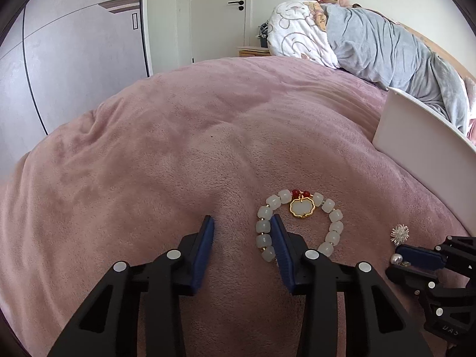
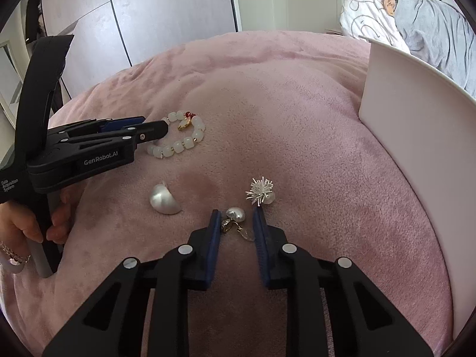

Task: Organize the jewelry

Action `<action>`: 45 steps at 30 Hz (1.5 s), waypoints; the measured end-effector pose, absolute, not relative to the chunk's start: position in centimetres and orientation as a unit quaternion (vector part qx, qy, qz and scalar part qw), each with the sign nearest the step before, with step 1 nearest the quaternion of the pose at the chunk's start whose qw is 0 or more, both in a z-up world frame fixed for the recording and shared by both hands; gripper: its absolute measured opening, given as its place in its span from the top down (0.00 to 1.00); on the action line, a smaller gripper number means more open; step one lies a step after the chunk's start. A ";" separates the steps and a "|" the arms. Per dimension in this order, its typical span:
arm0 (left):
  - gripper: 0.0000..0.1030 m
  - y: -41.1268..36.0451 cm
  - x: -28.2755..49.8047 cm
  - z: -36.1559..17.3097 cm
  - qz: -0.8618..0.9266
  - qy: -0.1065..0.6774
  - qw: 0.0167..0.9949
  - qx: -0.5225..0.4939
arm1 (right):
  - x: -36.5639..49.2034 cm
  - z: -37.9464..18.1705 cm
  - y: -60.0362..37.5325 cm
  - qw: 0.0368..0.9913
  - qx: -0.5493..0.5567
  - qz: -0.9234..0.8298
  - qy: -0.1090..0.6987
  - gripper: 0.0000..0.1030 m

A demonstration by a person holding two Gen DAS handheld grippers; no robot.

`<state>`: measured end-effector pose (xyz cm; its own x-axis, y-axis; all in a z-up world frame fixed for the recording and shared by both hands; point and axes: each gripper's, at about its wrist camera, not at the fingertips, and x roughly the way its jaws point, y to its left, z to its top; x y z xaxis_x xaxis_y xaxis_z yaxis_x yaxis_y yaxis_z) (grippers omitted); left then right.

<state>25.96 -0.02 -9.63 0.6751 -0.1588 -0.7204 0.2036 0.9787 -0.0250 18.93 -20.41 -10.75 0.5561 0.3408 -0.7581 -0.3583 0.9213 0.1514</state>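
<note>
A white bead bracelet point(image 1: 300, 223) with red beads and a gold charm lies on the pink blanket; it also shows in the right wrist view point(image 2: 181, 139). My left gripper point(image 1: 242, 223) is open, its right finger resting against the bracelet's left side. My right gripper point(image 2: 236, 215) is open around a pearl earring point(image 2: 235, 214) with a gold clip. A silver spiky earring point(image 2: 259, 191) lies just beyond the right finger, and also shows in the left wrist view point(image 1: 399, 233). A shell-shaped pearl earring point(image 2: 164, 199) lies to the left.
A white box point(image 2: 410, 113) with a tall wall stands on the bed at the right, also in the left wrist view point(image 1: 416, 136). Pillows and a grey quilt point(image 1: 386, 47) are at the far right. A wardrobe point(image 1: 74, 44) and door stand beyond the bed.
</note>
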 end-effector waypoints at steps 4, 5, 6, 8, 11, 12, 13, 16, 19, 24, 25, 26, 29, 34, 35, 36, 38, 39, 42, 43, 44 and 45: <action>0.66 0.2 25.4 -9.6 -0.094 0.389 0.916 0.023 | 18.1 -10.7 -20.7 0.882 0.001 0.201 0.427 0.79; 0.70 0.2 25.0 -9.5 -0.093 0.387 0.917 0.022 | 17.8 -10.6 -20.7 0.882 0.002 0.203 0.425 0.79; 0.72 0.3 24.7 -9.3 -0.092 0.384 0.918 0.020 | 17.5 -10.5 -20.8 0.882 0.004 0.206 0.424 0.79; 0.82 0.9 24.1 -8.9 -0.090 0.381 0.920 0.002 | 17.0 -10.2 -21.0 0.881 0.012 0.213 0.422 0.79; 0.86 1.6 22.7 -8.4 -0.090 0.378 0.921 -0.021 | 16.2 -9.8 -21.5 0.879 0.028 0.222 0.421 0.79; 0.86 1.7 22.3 -8.3 -0.091 0.378 0.921 -0.026 | 16.0 -9.7 -21.7 0.879 0.032 0.224 0.420 0.79; 0.86 1.8 21.7 -8.2 -0.091 0.378 0.921 -0.032 | 15.7 -9.5 -21.9 0.878 0.036 0.227 0.420 0.79; 0.86 2.1 19.7 -8.2 -0.094 0.381 0.919 -0.048 | 15.0 -9.1 -22.4 0.875 0.049 0.238 0.419 0.79; 0.86 2.4 17.6 -8.1 -0.093 0.377 0.920 -0.058 | 14.1 -8.5 -23.0 0.875 0.059 0.244 0.413 0.79; 0.86 3.0 15.0 -7.5 -0.093 0.378 0.918 -0.080 | 13.2 -7.4 -23.5 0.872 0.075 0.257 0.409 0.79; 0.86 3.1 14.7 -7.3 -0.093 0.377 0.918 -0.083 | 13.1 -7.0 -23.6 0.873 0.076 0.258 0.406 0.79; 0.86 3.2 14.2 -7.0 -0.092 0.376 0.918 -0.085 | 13.1 -6.5 -23.7 0.875 0.076 0.260 0.401 0.79; 0.86 3.5 13.0 -6.0 -0.091 0.370 0.920 -0.091 | 12.8 -4.0 -24.3 0.886 0.073 0.261 0.377 0.79; 0.86 3.6 11.5 -2.6 -0.092 0.347 0.928 -0.096 | 12.2 1.5 -26.3 0.905 0.075 0.265 0.324 0.79; 0.86 3.4 11.5 -1.8 -0.095 0.343 0.930 -0.093 | 12.0 2.7 -26.8 0.909 0.076 0.265 0.314 0.79; 0.86 3.1 11.5 -0.8 -0.100 0.339 0.931 -0.091 | 11.9 3.9 -27.5 0.913 0.077 0.264 0.303 0.79; 0.94 2.2 11.7 1.2 -0.112 0.325 0.935 -0.089 | 11.7 5.8 -28.6 0.916 0.081 0.264 0.289 0.79; 0.94 1.7 11.6 2.4 -0.118 0.314 0.938 -0.087 | 11.6 6.7 -29.2 0.918 0.078 0.263 0.285 0.79; 0.94 -0.2 11.8 5.5 -0.143 0.288 0.943 -0.086 | 11.5 8.9 -31.0 0.927 0.053 0.252 0.272 0.79; 0.94 -0.9 11.8 6.3 -0.151 0.284 0.943 -0.085 | 11.5 9.5 -31.6 0.929 0.045 0.248 0.269 0.79; 0.94 -1.5 11.9 6.9 -0.160 0.282 0.942 -0.085 | 11.3 10.0 -32.3 0.932 0.037 0.244 0.267 0.79; 0.94 -2.2 12.0 7.4 -0.165 0.279 0.942 -0.083 | 11.2 10.3 -33.0 0.933 0.030 0.240 0.265 0.79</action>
<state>11.95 -2.16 7.45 0.7895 -0.3579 -0.4986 0.2654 0.9316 -0.2484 11.15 -32.97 10.34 0.7442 0.4639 -0.4806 -0.4318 0.8830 0.1838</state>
